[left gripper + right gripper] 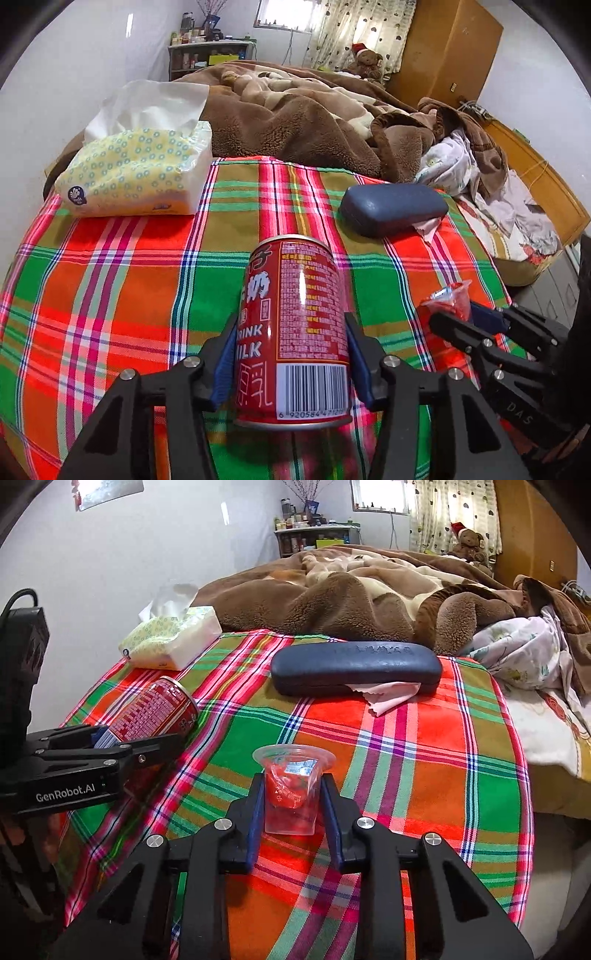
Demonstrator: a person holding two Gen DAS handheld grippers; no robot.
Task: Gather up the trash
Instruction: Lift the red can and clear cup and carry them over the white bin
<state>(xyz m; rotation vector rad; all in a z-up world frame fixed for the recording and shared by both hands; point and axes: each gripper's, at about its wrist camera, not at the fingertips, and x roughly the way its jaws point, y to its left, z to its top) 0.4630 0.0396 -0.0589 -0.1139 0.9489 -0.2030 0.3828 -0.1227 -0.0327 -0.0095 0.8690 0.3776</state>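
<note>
The left hand-held gripper [291, 354] is clamped on a red milk can [295, 325], tilted above the plaid cloth [129, 295] near its left edge, while the right hand-held gripper [293, 805] grips a clear plastic cup [291, 786] stuffed with a red wrapper [286, 786] over the cloth's middle. Beyond them, toward the cloth's far edge, lie a tissue pack [136, 177] at the far left corner and a dark glasses case [356, 666] pinning a pink wiping cloth [388, 698]. A rumpled brown blanket [332, 594] lies heaped against that far edge.

Shelf bottles [192, 35] too small
</note>
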